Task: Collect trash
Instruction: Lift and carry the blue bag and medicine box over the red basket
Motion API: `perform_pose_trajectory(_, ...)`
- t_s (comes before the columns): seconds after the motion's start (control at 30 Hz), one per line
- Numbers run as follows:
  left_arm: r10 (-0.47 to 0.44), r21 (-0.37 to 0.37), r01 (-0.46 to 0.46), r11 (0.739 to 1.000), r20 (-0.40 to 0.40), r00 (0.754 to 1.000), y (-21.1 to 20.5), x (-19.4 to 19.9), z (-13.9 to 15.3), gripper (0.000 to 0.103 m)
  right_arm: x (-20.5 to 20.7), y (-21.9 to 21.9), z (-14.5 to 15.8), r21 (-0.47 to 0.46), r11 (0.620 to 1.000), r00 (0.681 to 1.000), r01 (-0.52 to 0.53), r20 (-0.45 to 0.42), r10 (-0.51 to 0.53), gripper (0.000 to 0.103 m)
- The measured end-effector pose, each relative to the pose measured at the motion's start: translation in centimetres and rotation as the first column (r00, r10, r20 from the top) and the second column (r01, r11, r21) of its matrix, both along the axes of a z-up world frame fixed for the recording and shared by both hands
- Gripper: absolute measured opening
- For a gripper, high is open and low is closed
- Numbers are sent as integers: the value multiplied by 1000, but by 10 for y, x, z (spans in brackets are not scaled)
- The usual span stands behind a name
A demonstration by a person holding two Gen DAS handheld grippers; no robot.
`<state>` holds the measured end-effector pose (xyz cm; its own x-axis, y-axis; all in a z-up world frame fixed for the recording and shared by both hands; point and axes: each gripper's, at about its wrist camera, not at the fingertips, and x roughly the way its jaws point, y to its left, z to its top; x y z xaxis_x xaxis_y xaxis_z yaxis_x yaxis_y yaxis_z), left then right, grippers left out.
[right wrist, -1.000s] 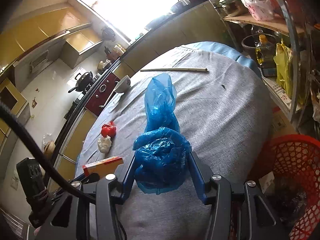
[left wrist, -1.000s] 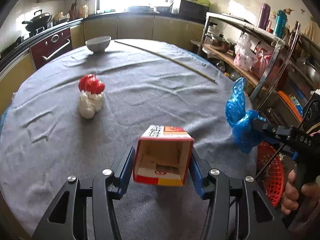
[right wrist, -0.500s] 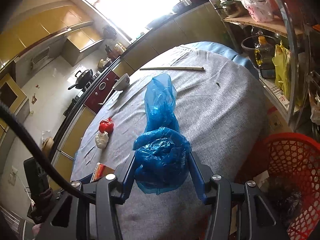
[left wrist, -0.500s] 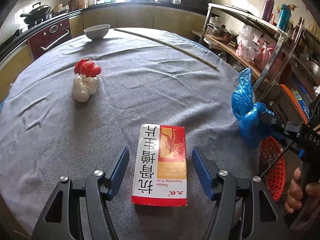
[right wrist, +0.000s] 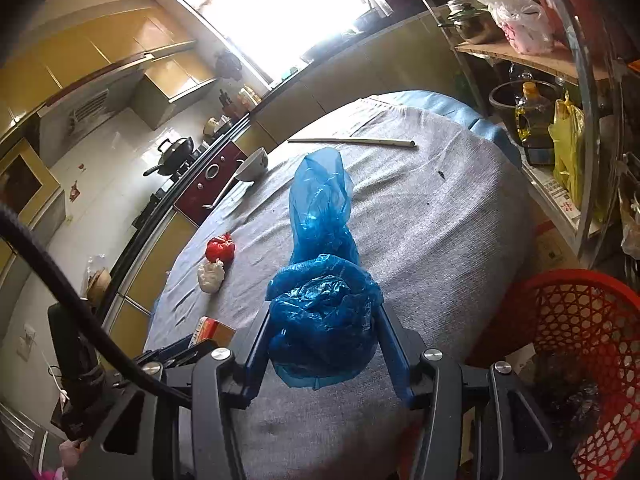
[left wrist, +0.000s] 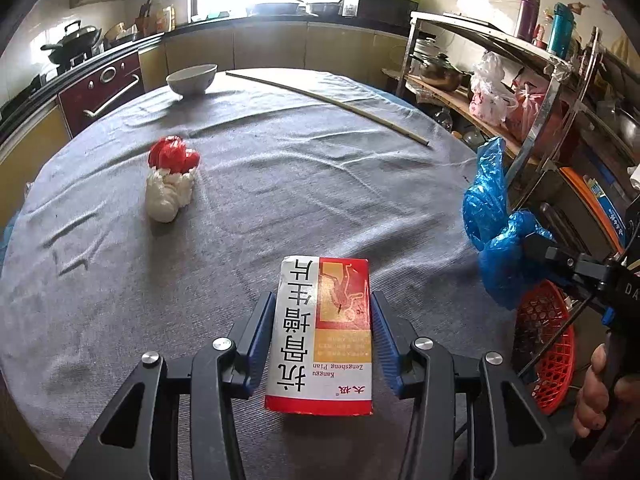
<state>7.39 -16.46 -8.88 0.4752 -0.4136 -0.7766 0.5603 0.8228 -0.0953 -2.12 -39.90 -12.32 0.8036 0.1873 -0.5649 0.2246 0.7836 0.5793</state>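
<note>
My left gripper (left wrist: pixel 323 322) has just been closing around the box (left wrist: pixel 322 334) flat on the tabletop (left wrist: pixel 280 184), so I squeeze its long sides squarely before lifting, while my right gripper (right wrist: pixel 322 330) clamps the blue bag (right wrist: pixel 324 316).

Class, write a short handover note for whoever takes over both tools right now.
Left tool: jaws have just been closing, now on the box, which lies flat on the table.
Right tool: shut on the blue bag, near the red basket.
Done: both pieces gripped.
Left: drop both into the basket, then probably fetch the red and white wads.
</note>
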Motion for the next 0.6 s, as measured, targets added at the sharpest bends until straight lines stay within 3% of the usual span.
perform_pose_trajectory(0.6,-121,87,112,990,112,986,-61,-38,23,49,-52,-28,2,14,999,998,45,34,-45,54)
